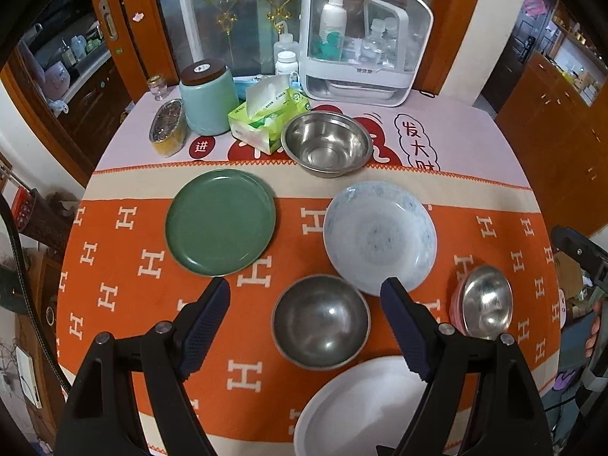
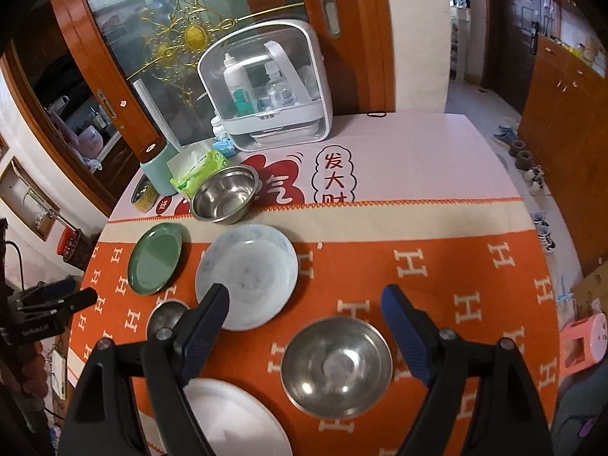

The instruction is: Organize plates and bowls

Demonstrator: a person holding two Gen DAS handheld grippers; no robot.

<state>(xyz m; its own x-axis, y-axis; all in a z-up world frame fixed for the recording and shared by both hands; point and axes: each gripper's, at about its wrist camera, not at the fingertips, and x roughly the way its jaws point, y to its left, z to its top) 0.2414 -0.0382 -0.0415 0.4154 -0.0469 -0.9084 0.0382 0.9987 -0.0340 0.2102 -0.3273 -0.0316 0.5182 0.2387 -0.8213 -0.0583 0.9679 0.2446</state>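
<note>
Both grippers hang over the near edge of the table [image 1: 505, 133], tilted down at the dishes, and neither carries anything. The left gripper [image 1: 306, 290] has its jaws spread wide with only air between them; below the gap sits a small steel bowl [image 1: 321, 321]. The right gripper [image 2: 306, 296] is just as wide and just as empty, framing another steel bowl [image 2: 336, 366] of its own.

Taking the pale blue plate [image 1: 380, 235] as the middle of things: a green plate [image 1: 220, 222] lies well to its left, a bigger steel bowl [image 1: 326, 144] sits behind it near the tissue box [image 1: 268, 114], the small steel bowl nearly touches its near rim, and a white plate [image 1: 357, 406] lies nearer still, at the table's front edge. The right gripper's bowl stands off to the plate's right.

Everything looks laid out singly, 3 plates and 3 bowls apart from one another, so I'd say sorting has hardly begun. The wide jaws suit that: each hand seems lined up to come down on a bowl rim, probably to nest bowls together first.
</note>
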